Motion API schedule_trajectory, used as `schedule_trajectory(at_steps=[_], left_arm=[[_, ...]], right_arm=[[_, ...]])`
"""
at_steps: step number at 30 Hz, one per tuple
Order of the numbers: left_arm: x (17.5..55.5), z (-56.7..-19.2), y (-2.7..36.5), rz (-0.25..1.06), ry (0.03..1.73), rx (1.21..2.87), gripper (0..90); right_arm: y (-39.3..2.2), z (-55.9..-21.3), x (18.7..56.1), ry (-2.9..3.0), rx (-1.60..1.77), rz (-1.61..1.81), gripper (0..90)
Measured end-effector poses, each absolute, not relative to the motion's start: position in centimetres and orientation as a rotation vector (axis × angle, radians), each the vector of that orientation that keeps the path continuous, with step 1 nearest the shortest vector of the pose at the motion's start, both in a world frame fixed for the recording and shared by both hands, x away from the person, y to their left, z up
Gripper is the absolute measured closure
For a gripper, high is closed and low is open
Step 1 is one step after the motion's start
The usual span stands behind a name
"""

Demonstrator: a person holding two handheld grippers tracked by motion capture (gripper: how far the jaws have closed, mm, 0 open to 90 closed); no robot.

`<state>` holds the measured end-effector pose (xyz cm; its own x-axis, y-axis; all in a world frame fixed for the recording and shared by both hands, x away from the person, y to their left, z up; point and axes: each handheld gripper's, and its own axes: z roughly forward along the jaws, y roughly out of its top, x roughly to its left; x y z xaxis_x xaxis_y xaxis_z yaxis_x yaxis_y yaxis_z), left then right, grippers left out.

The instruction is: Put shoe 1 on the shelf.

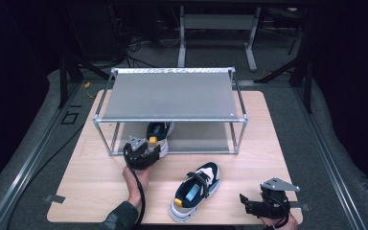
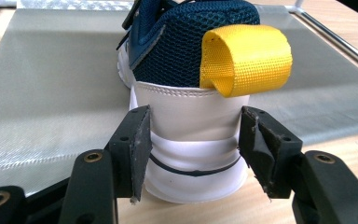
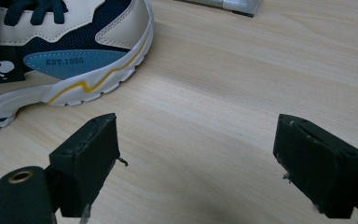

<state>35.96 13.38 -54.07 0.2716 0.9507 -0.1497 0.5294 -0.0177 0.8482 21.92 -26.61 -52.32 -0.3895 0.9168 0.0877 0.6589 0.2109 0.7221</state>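
We are placing a pair of sneakers on the lower shelf of a metal-framed rack [image 1: 171,120], and the step in hand is the first sneaker [image 2: 191,93], which sits directly ahead of the left gripper [image 2: 193,149] with its heel toward us, the sole partly on the grey shelf mat [image 2: 51,93] and the heel end overhanging the wooden table [image 1: 249,158]. The left gripper's jaws straddle the white heel counter; the left pad [image 2: 142,149] appears to touch it, while the right pad [image 2: 256,147] stands just beside it, so we judge the hold as loose or not yet made and do not count the sneaker as gripped. To do this step well, we keep the jaws level, centred on the firm heel counter below the yellow woven pull loop [image 2: 247,58], and push straight forward so the shoe slides squarely onto the mat. The counter is smooth white synthetic leather with a stitched edge; the collar above is dark blue mesh, soft and compressible, a poor place to clamp. The right gripper [image 3: 196,163] rests with its jaws wide apart and nothing between them, above bare table, with the second sneaker [image 3: 60,60] up and to its left, showing a ridged white sole and a yellow trim line.
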Motion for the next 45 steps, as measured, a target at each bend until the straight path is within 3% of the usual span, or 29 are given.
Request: schedule_trajectory(at_steps=[7, 13, 20, 32, 39, 45], left_arm=[[37.7, -54.6, 11.7, 0.588, 1.417, 1.675, 50.6], [38.7, -54.4, 11.6, 0.572, 1.406, 1.735, 42.0], [37.0, -53.5, 13.7, 0.509, 1.344, 1.828, 18.7], [32.6, -52.7, 18.6, 0.427, 1.263, 1.994, 0.0], [29.3, -52.9, 21.4, 0.456, 1.276, 1.954, 0.0], [27.6, -54.3, 23.2, 0.434, 1.311, 1.935, 0.0]], right_arm=[[-26.3, -52.2, 22.2, 2.146, 1.458, 1.017, 13.9], [-26.1, -52.1, 22.3, 2.163, 1.454, 1.005, 14.0], [-25.4, -51.8, 22.2, 2.179, 1.447, 1.028, 14.1], [-23.3, -50.9, 22.5, 2.208, 1.438, 1.049, 14.6], [-21.3, -49.0, 23.1, 2.236, 1.4, 1.124, 18.6], [-18.0, -47.2, 25.0, 2.304, 1.35, 1.154, 28.4]])
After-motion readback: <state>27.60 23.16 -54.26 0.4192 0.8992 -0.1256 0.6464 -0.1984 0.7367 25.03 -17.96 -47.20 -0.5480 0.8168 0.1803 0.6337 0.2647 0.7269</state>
